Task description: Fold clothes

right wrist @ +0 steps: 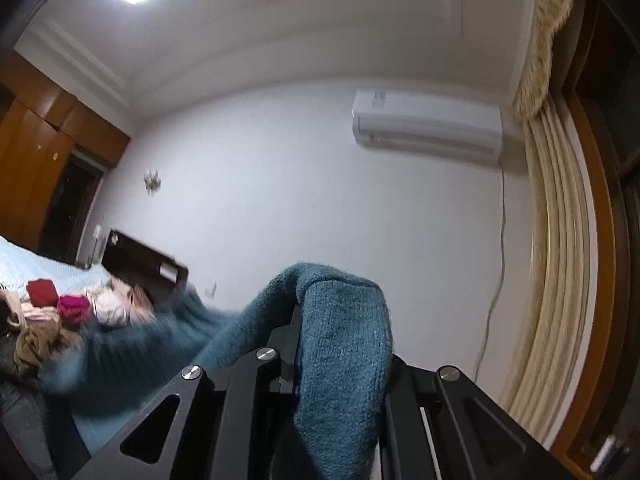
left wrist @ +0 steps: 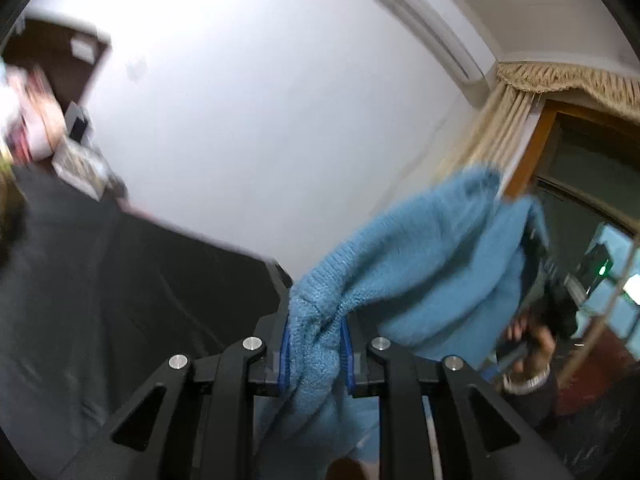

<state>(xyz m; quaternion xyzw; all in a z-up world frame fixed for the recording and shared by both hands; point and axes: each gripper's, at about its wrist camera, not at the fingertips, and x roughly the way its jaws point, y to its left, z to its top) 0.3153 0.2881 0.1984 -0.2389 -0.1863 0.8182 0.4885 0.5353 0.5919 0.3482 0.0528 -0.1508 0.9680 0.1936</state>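
While the left hand-held gripper (left wrist: 316, 344) is pinching a fold of the fuzzy blue knitted sweater (left wrist: 420, 264) between its blue pads, the garment is hanging raised. The right hand-held gripper (right wrist: 340, 360) is gripping the sweater's other end, clamped tight.

Against the white wall, a bed (right wrist: 24, 268) with a pale blue quilted cover and a dark headboard (right wrist: 140, 258). On the cover, near the headboard: a folded red garment (right wrist: 42, 292), a bright pink one (right wrist: 74, 307) just beside it, pale pinkish clothes (right wrist: 116, 304) in a loose heap, and a crumpled tan piece (right wrist: 38, 346) nearer the camera.
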